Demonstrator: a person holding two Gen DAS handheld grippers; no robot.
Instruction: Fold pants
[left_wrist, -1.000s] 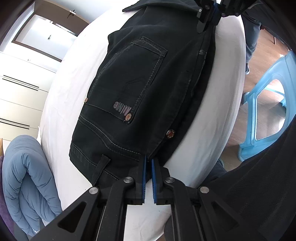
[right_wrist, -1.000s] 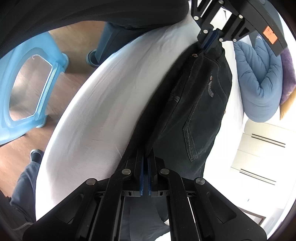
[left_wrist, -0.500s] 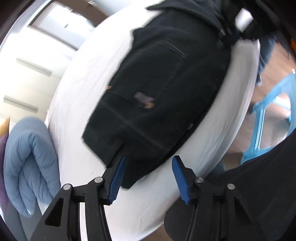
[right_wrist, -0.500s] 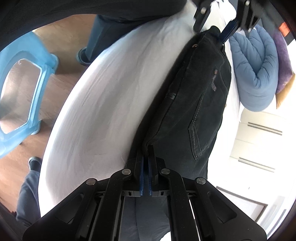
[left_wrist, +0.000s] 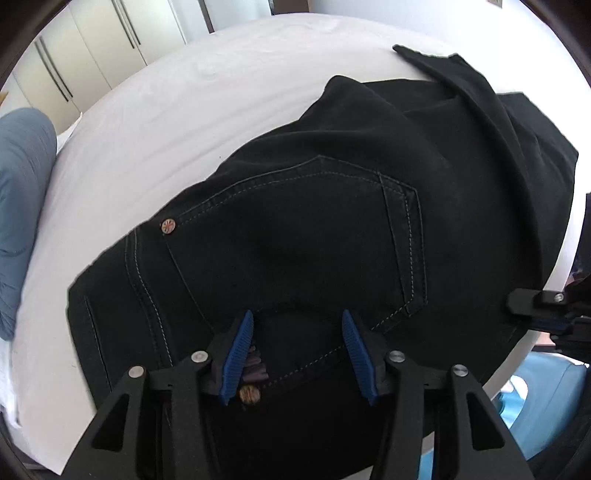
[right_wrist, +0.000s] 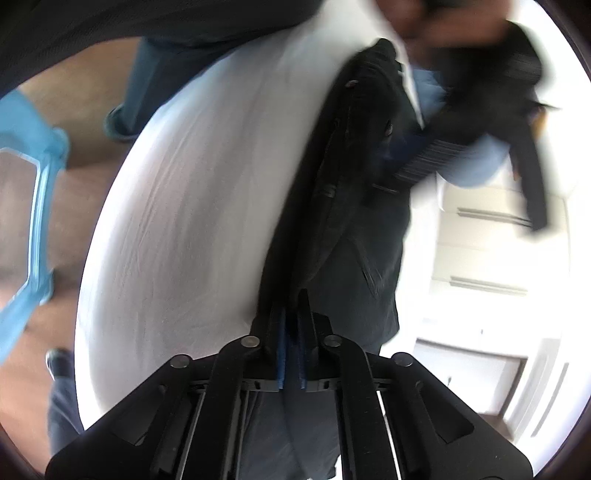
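Black denim pants (left_wrist: 306, 236) lie folded on a white bed (left_wrist: 155, 122), back pocket up, with copper rivets showing. My left gripper (left_wrist: 297, 334) is open and empty, its blue pads spread just above the pocket near the waistband. My right gripper (right_wrist: 291, 325) is shut on an edge of the pants (right_wrist: 351, 192), which stretch away from it across the bed; this view is blurred. The right gripper also shows at the right edge of the left wrist view (left_wrist: 546, 310).
A rolled blue duvet (left_wrist: 18, 199) lies at the bed's left end. White wardrobe doors (left_wrist: 92, 48) stand behind. A light blue plastic stool (right_wrist: 26, 206) stands on the wooden floor beside the bed. The person's legs (right_wrist: 155, 74) are by the bed's edge.
My left gripper let go of the waistband, opened wide, and swung over the back pocket. My right gripper stayed shut on the pants.
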